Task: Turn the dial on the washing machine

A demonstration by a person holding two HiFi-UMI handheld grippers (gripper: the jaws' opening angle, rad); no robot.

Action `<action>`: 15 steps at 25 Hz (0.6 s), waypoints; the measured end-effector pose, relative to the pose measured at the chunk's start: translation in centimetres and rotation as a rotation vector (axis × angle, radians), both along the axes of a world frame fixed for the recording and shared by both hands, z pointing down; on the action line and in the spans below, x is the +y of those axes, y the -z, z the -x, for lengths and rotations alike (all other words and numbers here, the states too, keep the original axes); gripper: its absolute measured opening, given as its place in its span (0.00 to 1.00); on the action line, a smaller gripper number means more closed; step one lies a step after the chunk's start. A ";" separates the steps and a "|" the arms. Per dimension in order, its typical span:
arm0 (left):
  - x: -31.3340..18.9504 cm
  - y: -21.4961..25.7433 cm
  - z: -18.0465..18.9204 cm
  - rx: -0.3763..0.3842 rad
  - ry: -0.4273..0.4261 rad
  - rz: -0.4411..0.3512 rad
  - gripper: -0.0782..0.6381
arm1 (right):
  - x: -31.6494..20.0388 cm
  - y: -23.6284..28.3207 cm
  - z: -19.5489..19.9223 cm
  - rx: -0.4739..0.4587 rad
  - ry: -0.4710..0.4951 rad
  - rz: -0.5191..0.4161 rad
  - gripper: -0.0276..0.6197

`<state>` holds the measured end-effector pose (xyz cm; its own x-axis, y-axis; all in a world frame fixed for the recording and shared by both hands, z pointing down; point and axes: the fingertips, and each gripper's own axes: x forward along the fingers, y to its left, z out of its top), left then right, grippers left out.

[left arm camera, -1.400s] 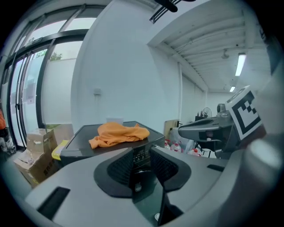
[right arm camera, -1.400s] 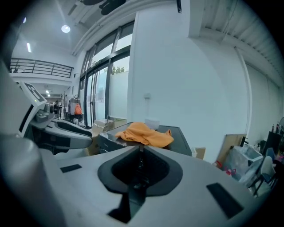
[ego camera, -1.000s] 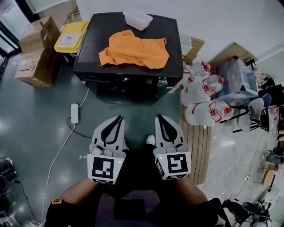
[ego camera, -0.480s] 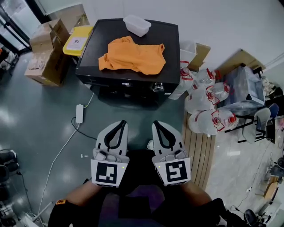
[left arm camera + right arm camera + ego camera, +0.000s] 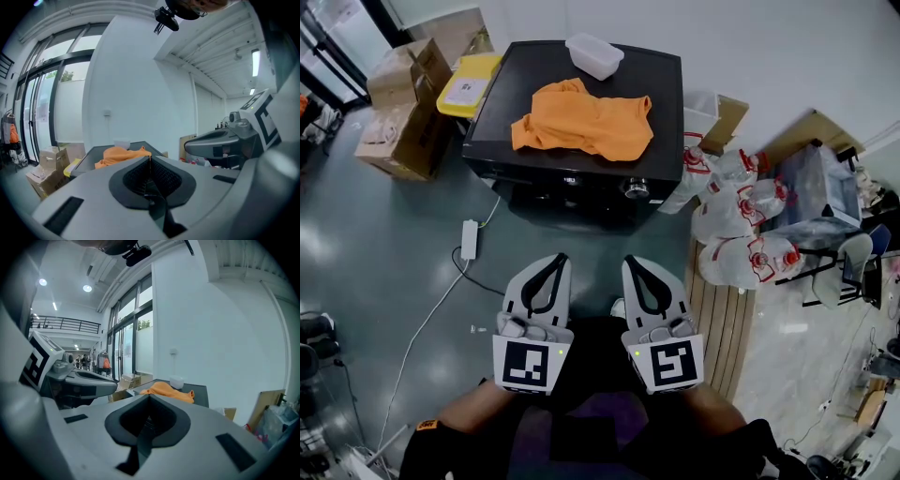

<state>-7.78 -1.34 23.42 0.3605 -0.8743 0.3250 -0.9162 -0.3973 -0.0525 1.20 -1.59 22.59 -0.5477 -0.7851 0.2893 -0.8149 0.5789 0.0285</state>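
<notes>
All views — seemingly — toward washing machine (image 5: 664,98)

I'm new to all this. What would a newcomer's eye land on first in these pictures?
Most likely the bright orange cloth, crumpled on top of the black washing machine at the top of the head view, with a clear plastic tub near the machine's far edge. Next, the white left gripper and right gripper, held side by side low in the picture, both shut and empty, short of the machine's silver dial.

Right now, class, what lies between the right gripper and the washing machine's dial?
Only bare floor, seen in the head view, separates the right gripper from the dial.
</notes>
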 end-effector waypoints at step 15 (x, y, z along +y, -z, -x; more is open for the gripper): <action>-0.5 0.0 -0.4 -0.008 -0.043 0.002 0.13 | -0.2 0.2 -0.1 -0.009 -0.014 -0.007 0.06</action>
<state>-7.35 -1.81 23.46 0.3950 -0.8573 0.3301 -0.8978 -0.4363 -0.0590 1.32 -1.75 22.38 -0.5388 -0.7949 0.2789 -0.8234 0.5669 0.0249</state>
